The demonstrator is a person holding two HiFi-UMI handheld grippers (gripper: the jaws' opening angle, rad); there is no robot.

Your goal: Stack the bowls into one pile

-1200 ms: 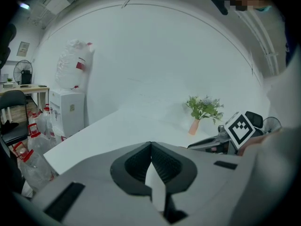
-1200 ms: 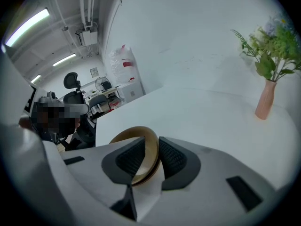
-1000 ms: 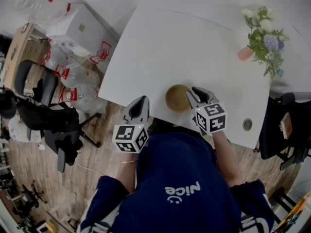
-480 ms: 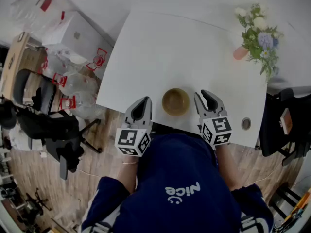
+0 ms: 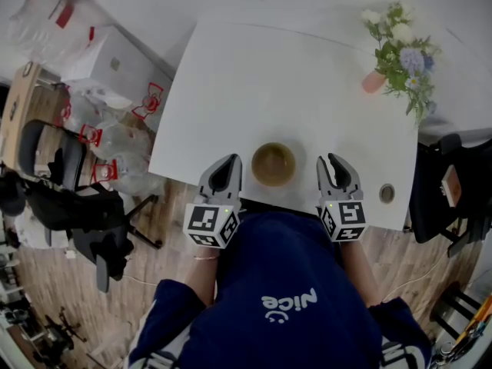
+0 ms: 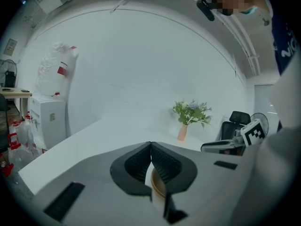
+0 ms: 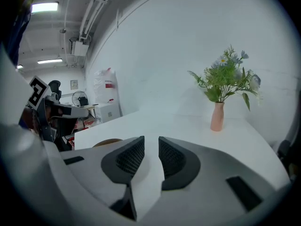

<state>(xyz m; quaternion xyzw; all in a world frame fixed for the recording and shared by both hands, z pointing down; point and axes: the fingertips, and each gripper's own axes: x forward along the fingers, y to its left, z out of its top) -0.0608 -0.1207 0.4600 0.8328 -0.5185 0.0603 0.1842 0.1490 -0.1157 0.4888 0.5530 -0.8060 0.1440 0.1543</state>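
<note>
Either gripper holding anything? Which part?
Nothing is held. The left gripper has its jaws shut with nothing between them; the right gripper has its jaws apart, empty. The bowl sits on the table between the two, untouched.

We see open white tabletop [image 5: 284,91] running from the near edge to the far right corner, where a vase of flowers [image 5: 376,80] is the one tall obstacle. At the near edge a brown bowl [image 5: 274,164] stands between the left gripper [image 5: 227,164] and the right gripper [image 5: 336,164], with a strip of bare surface on either side of it. Off the tabletop, we find black chairs [image 5: 73,198], plastic bags [image 5: 115,138] and a white box [image 5: 115,56] crowding the floor at left, and another chair [image 5: 440,194] at right.
</note>
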